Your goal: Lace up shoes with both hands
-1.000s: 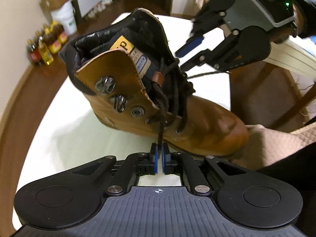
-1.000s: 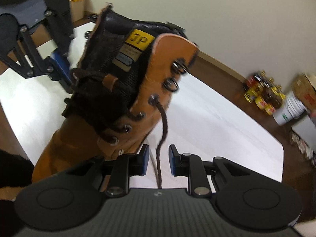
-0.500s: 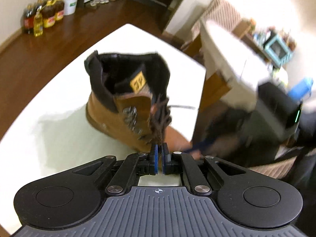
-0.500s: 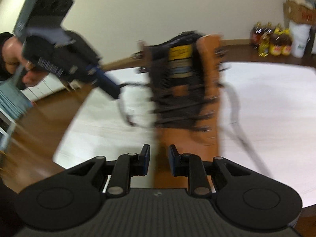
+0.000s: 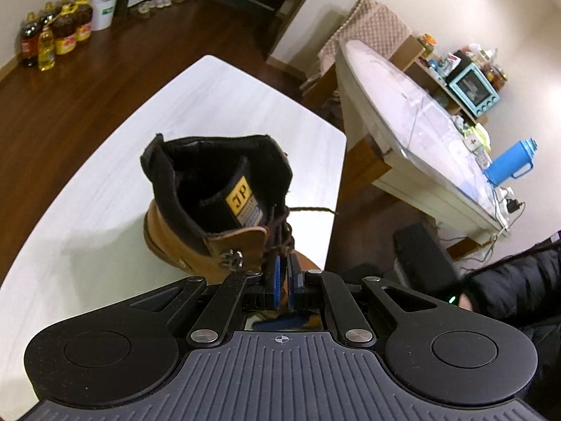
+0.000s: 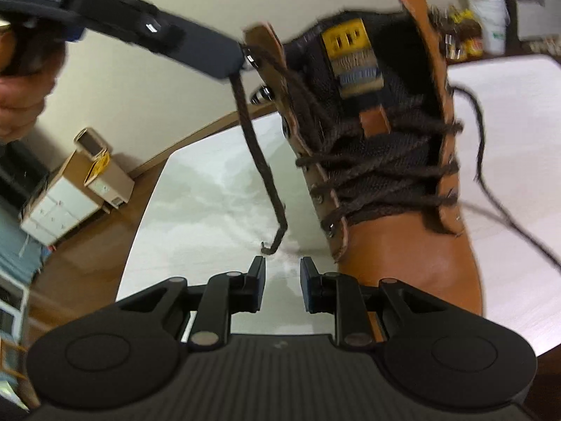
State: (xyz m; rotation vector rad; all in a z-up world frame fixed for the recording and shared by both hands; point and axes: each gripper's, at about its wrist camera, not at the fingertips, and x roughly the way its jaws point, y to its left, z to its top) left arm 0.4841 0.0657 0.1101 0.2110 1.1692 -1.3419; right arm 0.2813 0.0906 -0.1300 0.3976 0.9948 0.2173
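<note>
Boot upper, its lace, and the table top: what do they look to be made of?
Boot: probably smooth tan leather, with a soft sheen on the toe and raw cut edges at the eyelet flaps. Lace: dark brown woven cord, flat, matte, fuzzy. Table: hard, smooth white surface with faint grey streaks, perhaps laminate or painted wood; cannot tell which.

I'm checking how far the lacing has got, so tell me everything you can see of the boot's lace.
The lace is a dark brown, flat woven cord. It criss-crosses the lower eyelets of the tan boot, while the upper hooks stand bare. One end is pinched in the left claw beside the boot's collar and hangs down slack, its tip curling just ahead of the opening right claw, which holds nothing. The other end trails loose over the white table.
</note>
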